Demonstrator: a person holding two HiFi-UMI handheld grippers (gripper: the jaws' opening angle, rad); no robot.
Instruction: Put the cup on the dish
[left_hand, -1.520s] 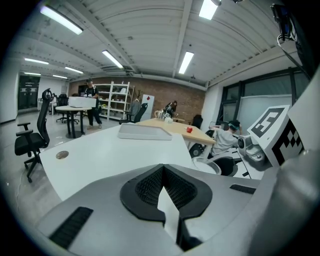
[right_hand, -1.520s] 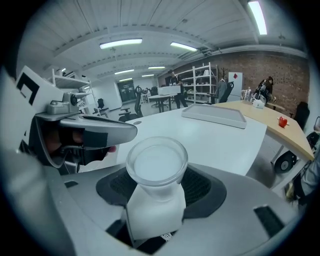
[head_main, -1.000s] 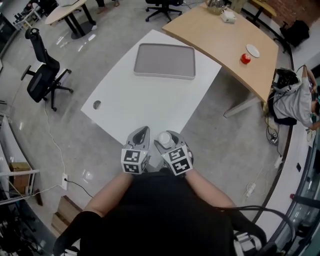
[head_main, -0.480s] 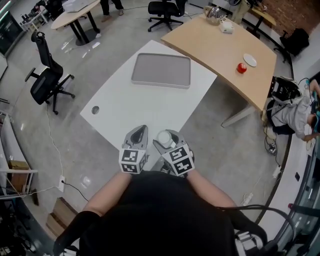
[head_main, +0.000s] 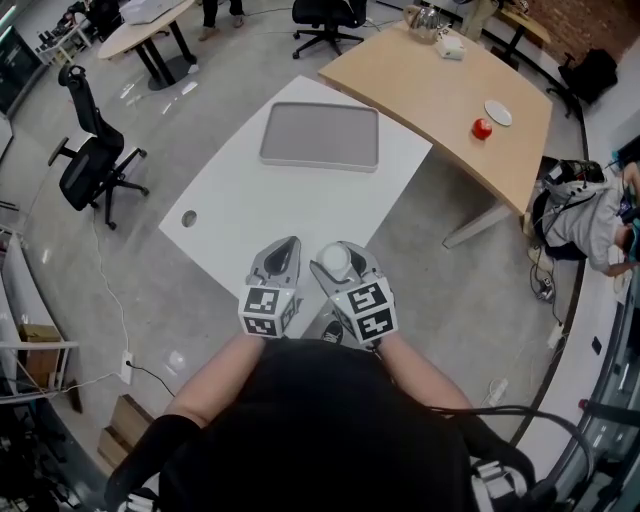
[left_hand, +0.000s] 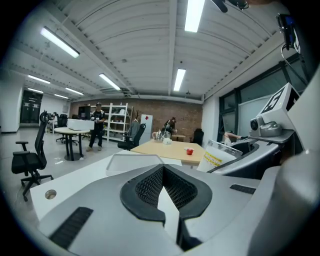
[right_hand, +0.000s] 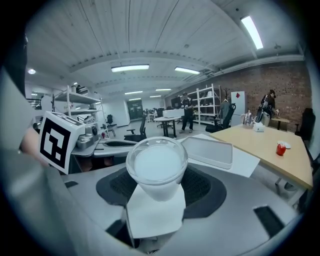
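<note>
Mid-carry, the right gripper (right_hand: 156, 192) grasps a clear round plastic cup (right_hand: 156, 165), the left gripper (left_hand: 163, 175) clenched empty; next probably comes a reach to the grey rectangular dish (head_main: 320, 136) at twelve o'clock.

Glossy translucent plastic cup (right_hand: 156, 165), matt grey tray (head_main: 320, 136), smooth wooden desk (head_main: 440, 90).

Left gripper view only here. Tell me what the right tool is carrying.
Observer: The right tool is shut on a clear cup, held upright, rim up.
Operator: Now check inside the tray.
Observer: The head view shows nothing in it; it lies at the far end of the white table.
Operator: Name what sits by the red thing on the wooden table.
Observer: A small white dish, close beside it.
</note>
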